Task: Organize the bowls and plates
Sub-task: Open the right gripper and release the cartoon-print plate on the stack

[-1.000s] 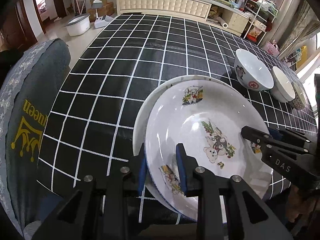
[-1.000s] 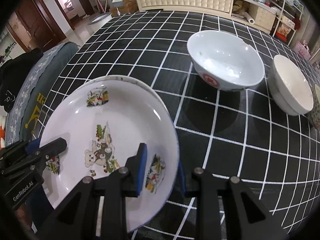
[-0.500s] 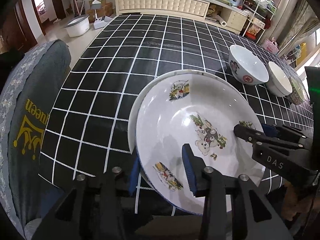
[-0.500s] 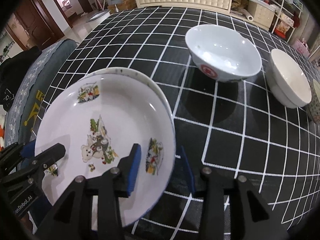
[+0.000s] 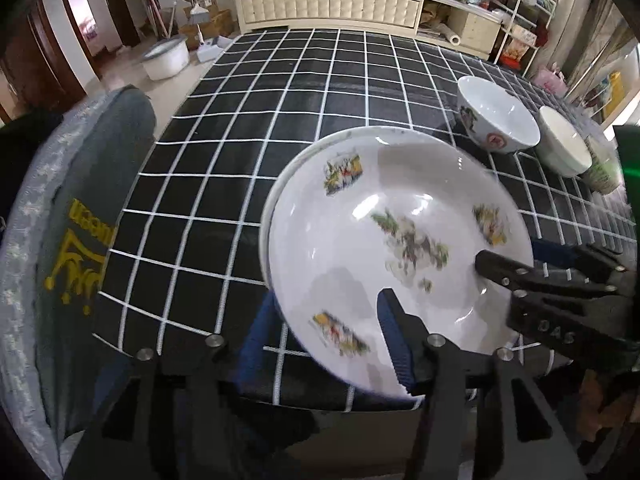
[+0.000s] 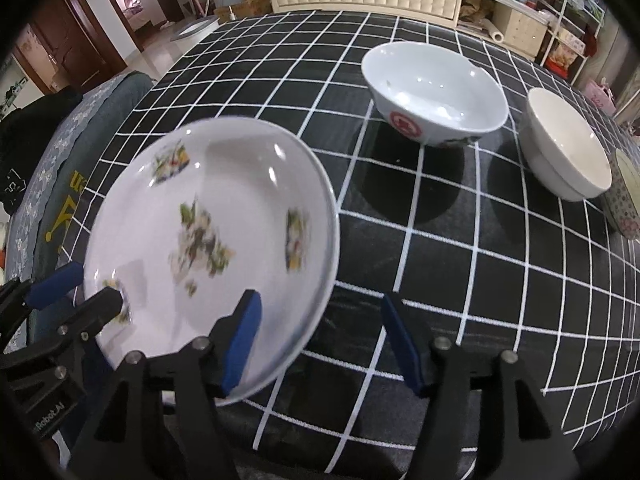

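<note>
Two claws flank a blurred picture plate (image 5: 396, 240) at the desk's (image 5: 280, 100) near edge.
Left claw (image 5: 326, 336) is spread, its rim between the pads; right claw (image 6: 320, 340) is spread too, one pad over the plate, the other off it. A second plate (image 5: 296, 160) beneath shows only as a rim sliver. Beyond stand a red-marked bowl (image 6: 434, 92) and a cream bowl (image 6: 566, 146); a patterned one (image 6: 626, 196) is cut off.

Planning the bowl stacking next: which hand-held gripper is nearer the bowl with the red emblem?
Right. The right hand-held gripper sits open at the plate's bowl-side rim; the left hand-held gripper straddles the far rim from the bowl.
</note>
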Action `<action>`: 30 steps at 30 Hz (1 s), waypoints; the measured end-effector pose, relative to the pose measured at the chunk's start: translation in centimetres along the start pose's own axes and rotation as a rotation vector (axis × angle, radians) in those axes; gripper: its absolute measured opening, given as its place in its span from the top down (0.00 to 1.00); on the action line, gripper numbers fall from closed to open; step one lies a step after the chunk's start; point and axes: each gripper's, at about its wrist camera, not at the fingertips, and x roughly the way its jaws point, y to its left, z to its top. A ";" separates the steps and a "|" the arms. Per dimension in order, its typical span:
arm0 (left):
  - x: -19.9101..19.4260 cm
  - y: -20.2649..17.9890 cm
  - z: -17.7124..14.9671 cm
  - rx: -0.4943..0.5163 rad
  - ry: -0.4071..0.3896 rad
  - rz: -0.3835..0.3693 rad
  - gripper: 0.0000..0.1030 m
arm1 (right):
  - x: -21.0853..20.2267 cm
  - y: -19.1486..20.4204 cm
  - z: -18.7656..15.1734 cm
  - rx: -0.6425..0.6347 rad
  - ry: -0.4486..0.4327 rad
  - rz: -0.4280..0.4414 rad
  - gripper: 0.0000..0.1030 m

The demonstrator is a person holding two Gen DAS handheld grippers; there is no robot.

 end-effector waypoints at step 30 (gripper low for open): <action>-5.2 -8.2 9.2 0.093 -0.178 -0.111 0.50 | -8.6 -9.9 5.4 0.081 -0.184 -0.035 0.33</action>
